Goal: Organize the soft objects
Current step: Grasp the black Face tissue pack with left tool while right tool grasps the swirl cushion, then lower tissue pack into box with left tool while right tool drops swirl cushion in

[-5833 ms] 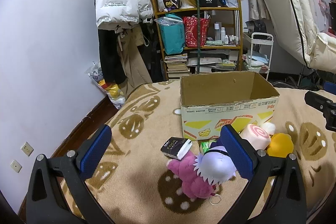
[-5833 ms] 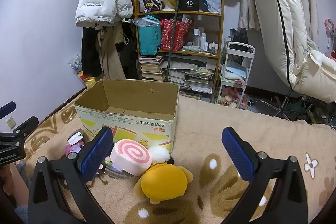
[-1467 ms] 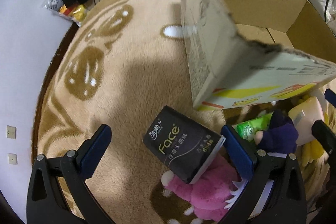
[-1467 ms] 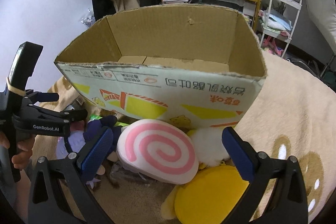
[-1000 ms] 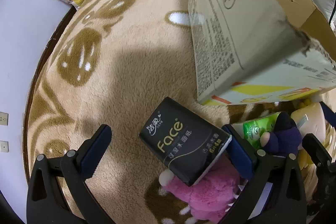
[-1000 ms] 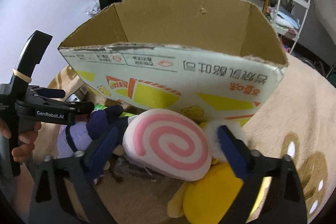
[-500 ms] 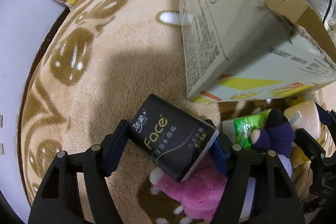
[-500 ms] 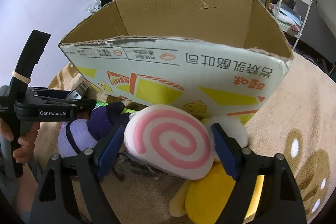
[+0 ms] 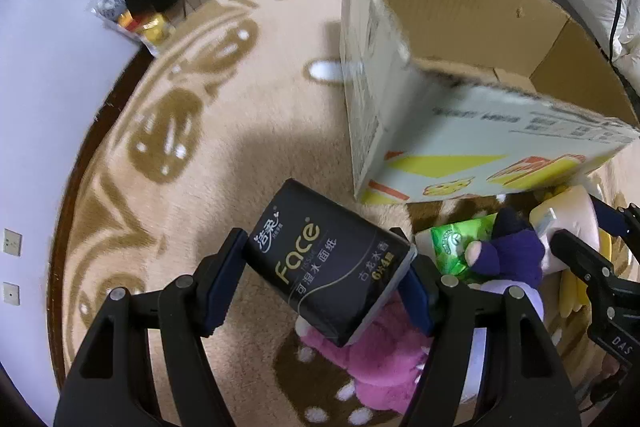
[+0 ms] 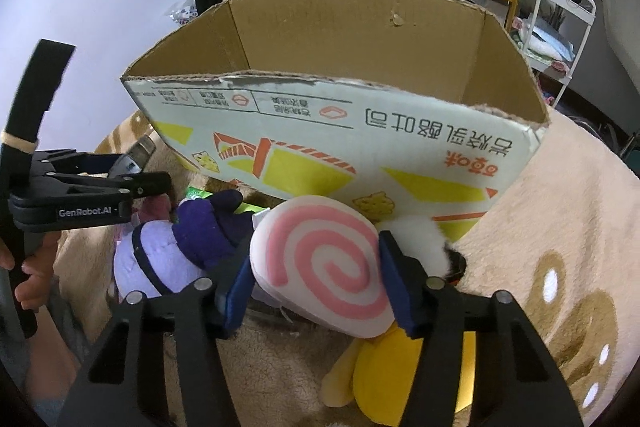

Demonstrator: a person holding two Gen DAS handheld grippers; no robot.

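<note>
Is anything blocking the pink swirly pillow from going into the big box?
Only the cardboard box's near wall, right behind the pink swirl cushion. The right gripper, whose jaws have just been closing on it, must lift it over that rim.

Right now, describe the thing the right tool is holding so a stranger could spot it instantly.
Find the open cardboard box on the tan blanket; a pile of soft toys lies against its printed front wall. The one gripped by the right tool is the round white cushion, and only it bears a pink spiral, unlike the purple doll and yellow plush beside it.
</note>
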